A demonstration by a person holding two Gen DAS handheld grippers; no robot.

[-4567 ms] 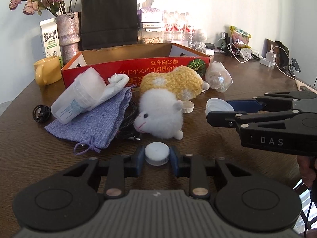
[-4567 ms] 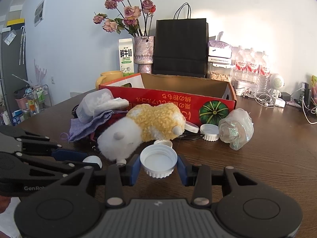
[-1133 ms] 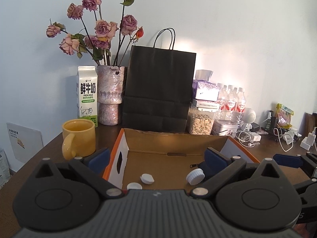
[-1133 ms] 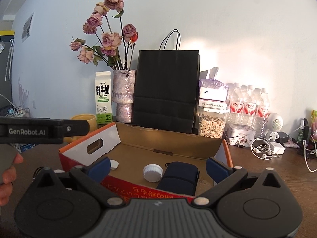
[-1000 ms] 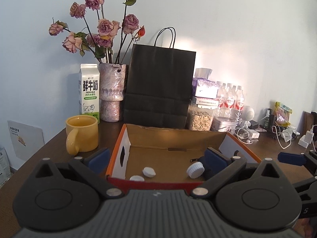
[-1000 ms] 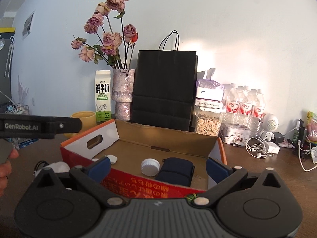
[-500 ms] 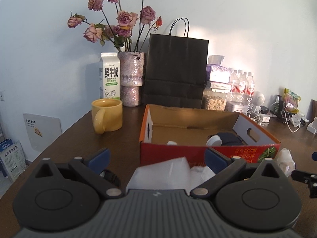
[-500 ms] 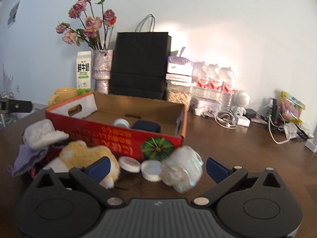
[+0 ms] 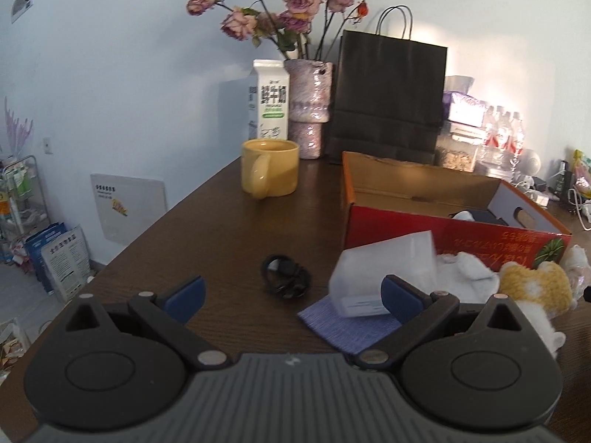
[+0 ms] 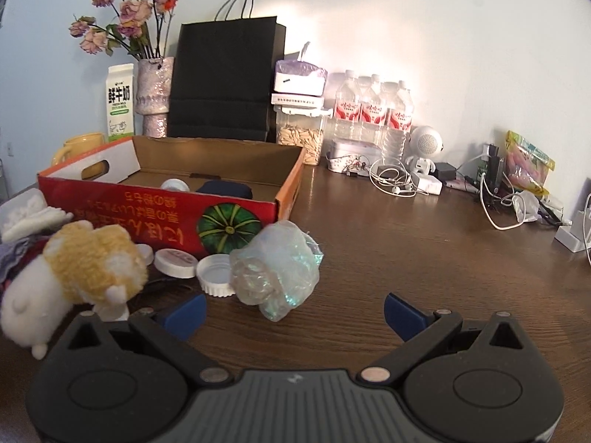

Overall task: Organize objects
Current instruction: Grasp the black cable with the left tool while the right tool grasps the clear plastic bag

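Here both grippers, left (image 9: 291, 297) and right (image 10: 293, 313), have fingers spread apart and empty. To gather well, centre the right gripper on the crumpled plastic bag (image 10: 275, 264), squeezing gently. The bag lies on the counter (image 10: 406, 254), left of centre between the fingers, just before the red cardboard box (image 10: 162, 217).

box (image 9: 439, 227) contents mostly hidden, bottle labels (image 10: 373, 110) unreadable
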